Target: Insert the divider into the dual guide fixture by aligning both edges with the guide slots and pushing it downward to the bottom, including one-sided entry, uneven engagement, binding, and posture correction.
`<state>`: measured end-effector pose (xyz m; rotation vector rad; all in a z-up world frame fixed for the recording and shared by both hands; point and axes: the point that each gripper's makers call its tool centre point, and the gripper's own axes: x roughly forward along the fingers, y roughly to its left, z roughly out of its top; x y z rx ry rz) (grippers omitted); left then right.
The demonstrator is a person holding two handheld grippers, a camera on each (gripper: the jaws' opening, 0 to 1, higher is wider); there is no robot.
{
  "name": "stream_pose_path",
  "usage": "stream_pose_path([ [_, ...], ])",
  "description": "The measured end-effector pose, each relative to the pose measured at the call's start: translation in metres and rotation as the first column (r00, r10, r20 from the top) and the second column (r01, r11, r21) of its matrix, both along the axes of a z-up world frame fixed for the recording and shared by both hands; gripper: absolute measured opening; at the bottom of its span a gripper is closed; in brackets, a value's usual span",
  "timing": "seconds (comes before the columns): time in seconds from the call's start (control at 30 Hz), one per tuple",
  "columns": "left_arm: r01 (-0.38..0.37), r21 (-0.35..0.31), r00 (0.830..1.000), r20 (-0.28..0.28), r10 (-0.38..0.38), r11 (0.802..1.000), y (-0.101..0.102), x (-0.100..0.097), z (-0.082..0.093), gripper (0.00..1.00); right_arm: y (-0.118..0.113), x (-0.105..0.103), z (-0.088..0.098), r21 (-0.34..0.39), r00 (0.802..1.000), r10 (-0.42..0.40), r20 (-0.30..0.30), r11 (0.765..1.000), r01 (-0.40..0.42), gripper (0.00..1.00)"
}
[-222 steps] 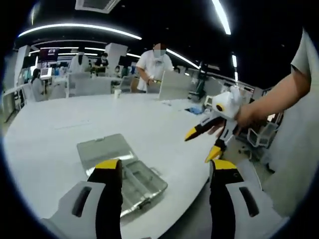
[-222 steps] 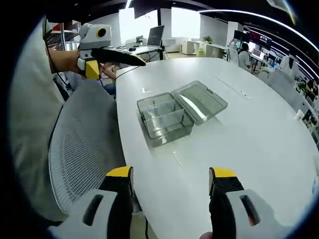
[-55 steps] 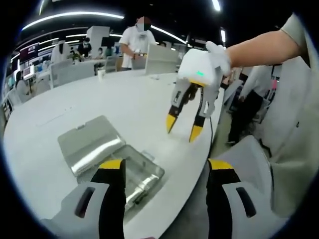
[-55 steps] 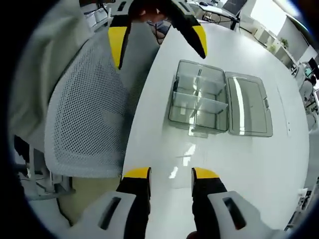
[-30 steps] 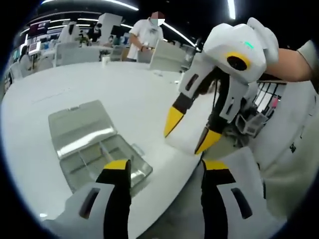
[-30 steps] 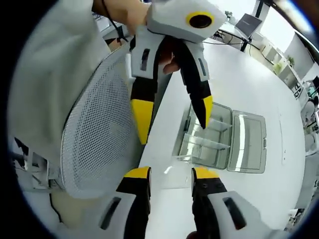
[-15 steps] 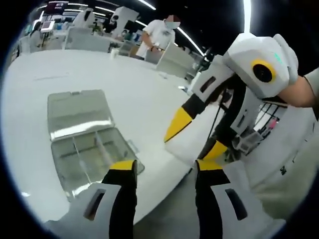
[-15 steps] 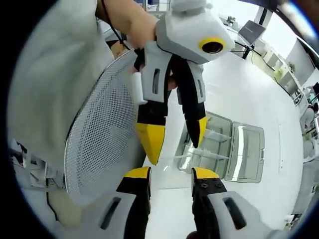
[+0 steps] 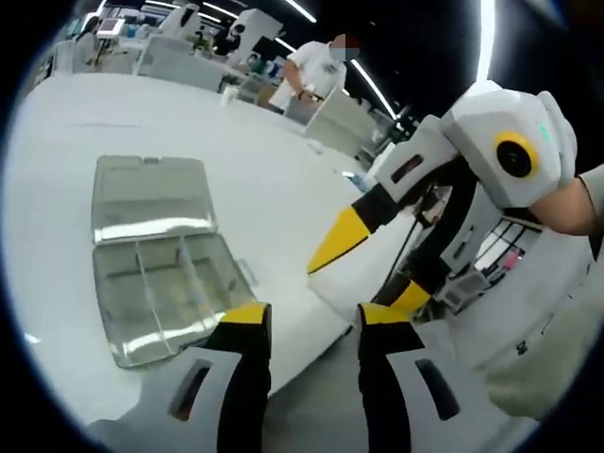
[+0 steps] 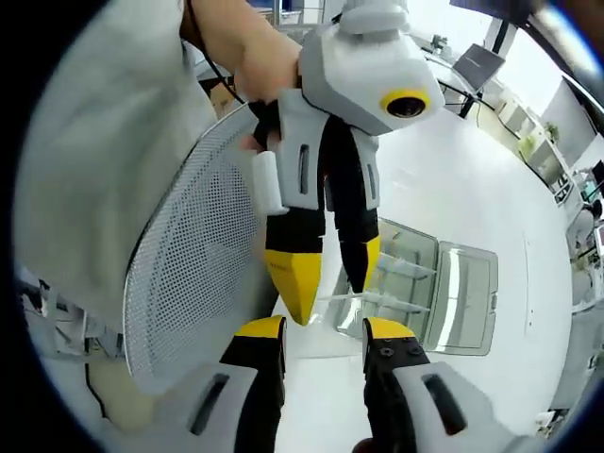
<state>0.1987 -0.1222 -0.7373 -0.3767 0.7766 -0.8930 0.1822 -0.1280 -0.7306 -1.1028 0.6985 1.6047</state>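
Note:
A clear plastic box (image 9: 156, 288), my guide fixture, sits near the table edge with its lid (image 9: 151, 198) folded open and thin partitions inside. In the right gripper view the box (image 10: 415, 274) lies beyond both grippers. My right gripper (image 10: 324, 330) is shut on a faint, clear divider sheet (image 10: 330, 307). From the left gripper view, that right gripper (image 9: 376, 269) reaches in from the right with the pale divider (image 9: 342, 288) between its yellow tips. My left gripper (image 9: 313, 316) has its jaws apart, just below the divider's edge. Seen from the right, the left gripper (image 10: 330, 267) points down at the sheet.
The white table (image 9: 255, 179) runs far back; its near edge is right beside the box. A grey mesh chair (image 10: 189, 283) stands against that edge under the grippers. A person stands at the far side (image 9: 316, 71), with desks and monitors behind.
The two grippers have come close together, tip to tip over the table edge. My left jaws have narrowed their gap a little. The right gripper stays closed on the divider.

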Motion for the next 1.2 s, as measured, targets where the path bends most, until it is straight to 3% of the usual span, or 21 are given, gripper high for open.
stream_pose_path([
  [0.47,-0.076,-0.078,0.989,-0.133,0.065,0.994,0.0001,-0.0013,-0.0003,0.2,0.0034,-0.0009,-0.0004,-0.001,1.0,0.002,0.001,1.0,-0.002,0.27],
  [1.2,-0.127,-0.137,0.97,-0.224,0.094,0.982,-0.0005,-0.0032,0.0017,0.08,0.0102,-0.0026,-0.0006,-0.002,1.0,0.016,0.003,1.0,-0.016,0.28],
])
